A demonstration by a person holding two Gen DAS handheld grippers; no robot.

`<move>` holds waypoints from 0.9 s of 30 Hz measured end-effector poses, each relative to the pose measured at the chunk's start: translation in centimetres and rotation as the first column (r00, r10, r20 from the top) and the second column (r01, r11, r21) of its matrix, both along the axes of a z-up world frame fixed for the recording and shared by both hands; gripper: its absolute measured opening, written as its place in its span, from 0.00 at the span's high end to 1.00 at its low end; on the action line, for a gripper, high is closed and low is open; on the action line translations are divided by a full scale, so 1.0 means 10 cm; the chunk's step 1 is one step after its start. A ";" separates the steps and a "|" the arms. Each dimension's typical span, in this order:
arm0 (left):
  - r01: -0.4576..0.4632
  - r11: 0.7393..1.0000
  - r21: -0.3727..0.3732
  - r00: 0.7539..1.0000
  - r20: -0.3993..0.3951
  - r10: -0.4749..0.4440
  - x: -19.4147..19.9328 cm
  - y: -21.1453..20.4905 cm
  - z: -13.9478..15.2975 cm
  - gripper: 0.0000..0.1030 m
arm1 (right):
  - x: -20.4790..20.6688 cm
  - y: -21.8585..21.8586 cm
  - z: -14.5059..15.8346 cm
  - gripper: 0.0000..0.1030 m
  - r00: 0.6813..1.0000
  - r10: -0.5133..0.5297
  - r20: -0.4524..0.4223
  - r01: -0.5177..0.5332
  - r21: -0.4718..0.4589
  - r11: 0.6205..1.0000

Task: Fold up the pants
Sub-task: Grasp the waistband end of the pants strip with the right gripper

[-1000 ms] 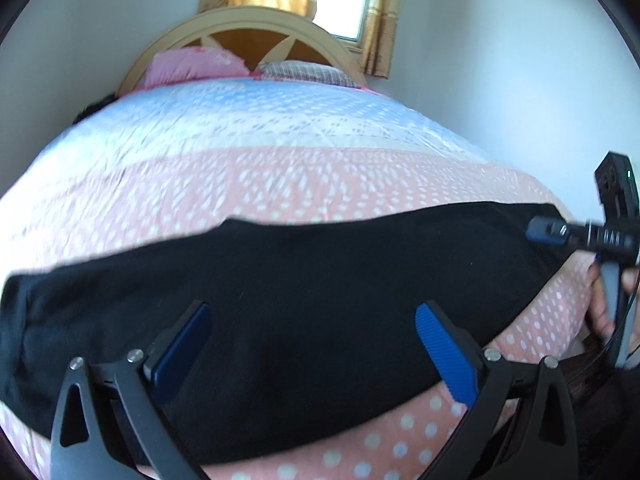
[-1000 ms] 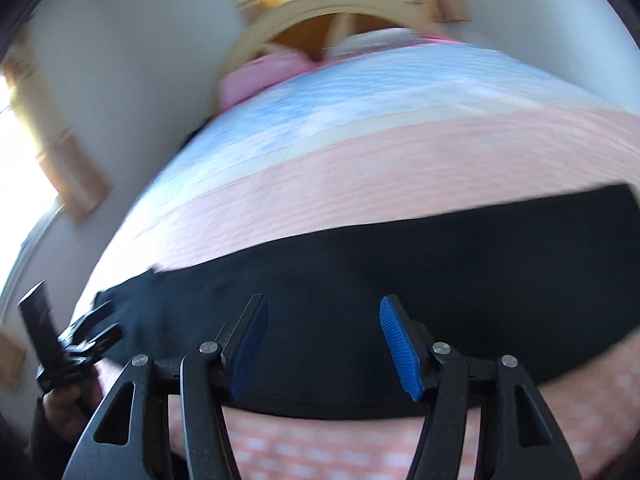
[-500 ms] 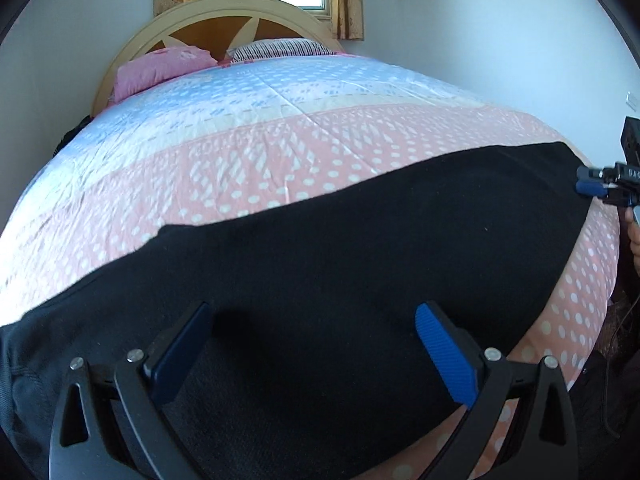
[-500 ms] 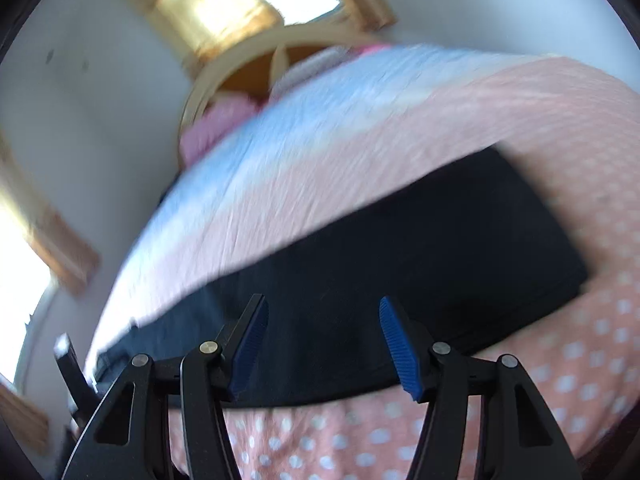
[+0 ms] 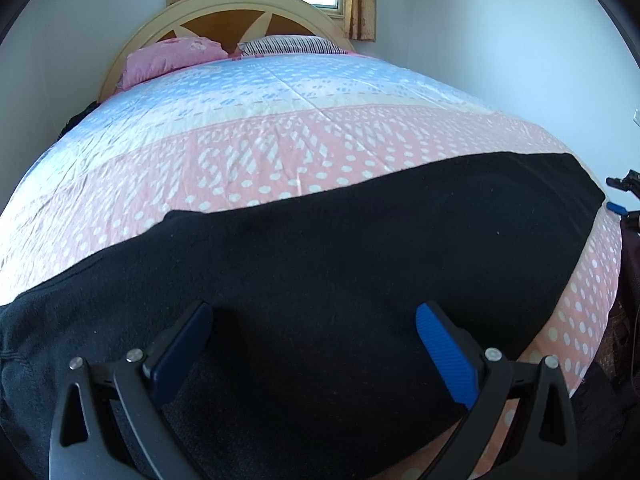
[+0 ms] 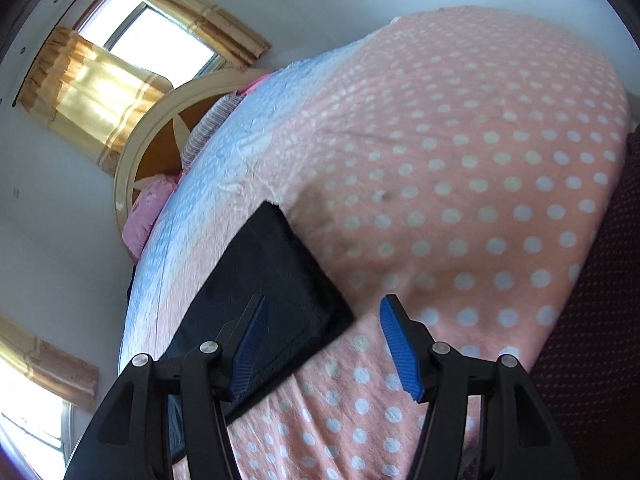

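Black pants (image 5: 320, 264) lie flat in a long band across the near part of the bed, legs stacked. My left gripper (image 5: 312, 344) is open and empty, hovering low over the pants' middle. In the right wrist view the pants' leg end (image 6: 272, 280) lies with its corner between my fingers. My right gripper (image 6: 320, 340) is open and empty just above that corner. The right gripper also shows small at the right edge of the left wrist view (image 5: 620, 196), beside the leg end.
The bed (image 5: 280, 152) has a pink dotted and pale blue cover. A pink pillow (image 5: 172, 56) and a striped pillow (image 5: 292, 45) lie by the wooden headboard (image 5: 240, 12). White walls and curtained windows surround. A dark red surface (image 6: 600, 300) borders the bed's foot.
My left gripper moved closer over the pants. My right gripper swung right along the pants to their leg end and rolled, tilting its view. Both stayed open.
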State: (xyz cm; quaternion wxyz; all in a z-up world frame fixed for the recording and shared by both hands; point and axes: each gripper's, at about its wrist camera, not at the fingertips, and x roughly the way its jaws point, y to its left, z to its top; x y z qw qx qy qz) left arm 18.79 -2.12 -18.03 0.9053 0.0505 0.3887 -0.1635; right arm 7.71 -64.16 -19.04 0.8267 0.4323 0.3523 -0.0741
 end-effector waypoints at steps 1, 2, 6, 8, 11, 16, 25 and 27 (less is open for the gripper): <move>0.000 1.000 0.003 1.000 0.002 0.000 0.00 0.00 0.00 0.00 | 0.03 0.03 -0.02 0.43 1.000 0.013 -0.003 -0.013 0.002 1.000; -0.001 1.000 0.003 1.000 0.004 0.001 0.00 0.00 0.00 0.00 | 0.03 0.05 -0.04 0.44 1.000 0.020 -0.002 -0.020 0.005 1.000; -0.001 1.000 -0.004 1.000 0.005 0.001 -0.01 0.01 0.00 0.00 | 0.15 0.13 -0.09 0.44 0.999 0.036 0.006 -0.036 -0.001 0.999; -0.001 1.000 -0.007 1.000 0.006 0.001 -0.01 0.01 0.01 0.00 | 0.18 0.14 -0.12 0.44 0.999 0.038 0.021 -0.038 0.011 0.999; -0.002 1.000 -0.009 1.000 0.007 0.002 -0.02 0.01 0.01 0.00 | 0.25 0.19 -0.12 0.65 0.998 0.046 0.031 -0.046 -0.010 0.999; -0.003 1.000 -0.009 1.000 0.007 0.003 -0.02 0.02 0.02 0.00 | 0.34 0.26 -0.10 0.87 0.996 0.082 0.032 -0.081 -0.027 0.996; -0.003 1.000 -0.019 1.000 0.007 0.003 -0.02 0.02 0.02 0.00 | 0.38 0.71 0.41 0.89 0.979 0.145 0.139 -0.102 -0.278 0.955; -0.003 1.000 -0.026 1.000 0.006 0.003 -0.02 0.03 0.03 0.00 | 0.41 0.92 0.55 0.89 0.968 0.197 0.158 -0.133 -0.345 0.929</move>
